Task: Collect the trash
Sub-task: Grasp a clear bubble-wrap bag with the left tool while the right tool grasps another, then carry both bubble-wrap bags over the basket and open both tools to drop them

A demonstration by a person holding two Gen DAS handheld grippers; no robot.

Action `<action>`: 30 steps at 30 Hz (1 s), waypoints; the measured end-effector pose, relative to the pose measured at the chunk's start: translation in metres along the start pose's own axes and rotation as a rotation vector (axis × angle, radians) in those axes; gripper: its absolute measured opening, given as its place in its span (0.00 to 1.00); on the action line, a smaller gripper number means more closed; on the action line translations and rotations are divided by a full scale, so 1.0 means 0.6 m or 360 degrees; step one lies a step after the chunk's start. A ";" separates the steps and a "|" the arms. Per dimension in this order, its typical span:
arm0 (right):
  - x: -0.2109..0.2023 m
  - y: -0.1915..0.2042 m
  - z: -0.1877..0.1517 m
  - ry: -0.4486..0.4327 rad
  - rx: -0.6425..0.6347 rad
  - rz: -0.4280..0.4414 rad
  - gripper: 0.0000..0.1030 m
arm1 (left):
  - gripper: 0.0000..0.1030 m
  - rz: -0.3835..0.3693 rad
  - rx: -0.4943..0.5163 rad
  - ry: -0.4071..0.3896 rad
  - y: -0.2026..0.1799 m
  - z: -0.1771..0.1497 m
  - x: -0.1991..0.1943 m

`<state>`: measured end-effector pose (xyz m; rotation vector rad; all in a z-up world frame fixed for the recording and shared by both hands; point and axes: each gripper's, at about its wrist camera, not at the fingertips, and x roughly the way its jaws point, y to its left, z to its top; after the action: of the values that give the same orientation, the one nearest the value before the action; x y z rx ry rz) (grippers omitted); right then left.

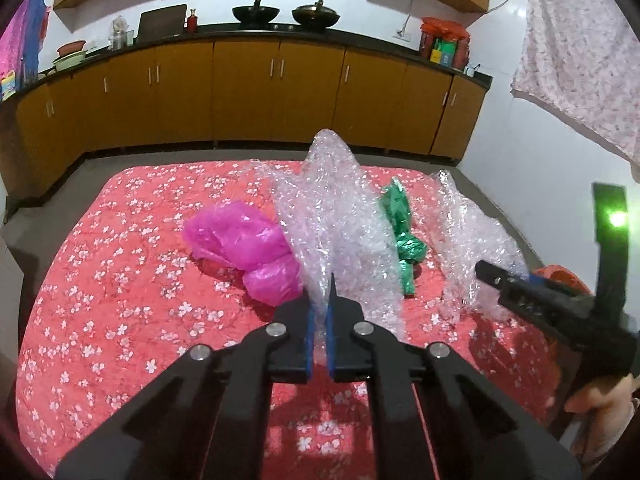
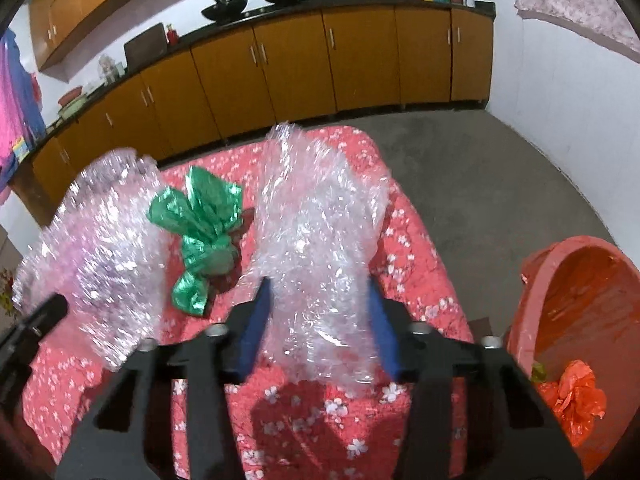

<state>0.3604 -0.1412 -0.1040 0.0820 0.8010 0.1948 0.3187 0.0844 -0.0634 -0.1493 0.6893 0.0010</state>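
Bubble wrap (image 2: pixel 320 248) before open bin (image 2: pixel 536 280)
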 end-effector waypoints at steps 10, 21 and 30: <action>-0.083 0.009 -0.035 -0.0096 -0.0110 0.0045 0.18 | 0.05 -0.0053 0.0023 -0.0064 0.001 -0.002 -0.049; -0.172 -0.009 -0.064 -0.0173 -0.0099 0.0058 0.18 | 0.05 -0.0109 0.0073 -0.0114 -0.015 -0.014 -0.120; -0.254 -0.046 -0.087 -0.0282 -0.0072 -0.0042 0.18 | 0.05 -0.0205 0.0143 -0.0155 -0.056 -0.021 -0.178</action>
<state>0.2232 -0.1993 -0.0365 0.0451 0.6206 0.1780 0.2299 0.0548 -0.0008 -0.1060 0.5808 -0.1450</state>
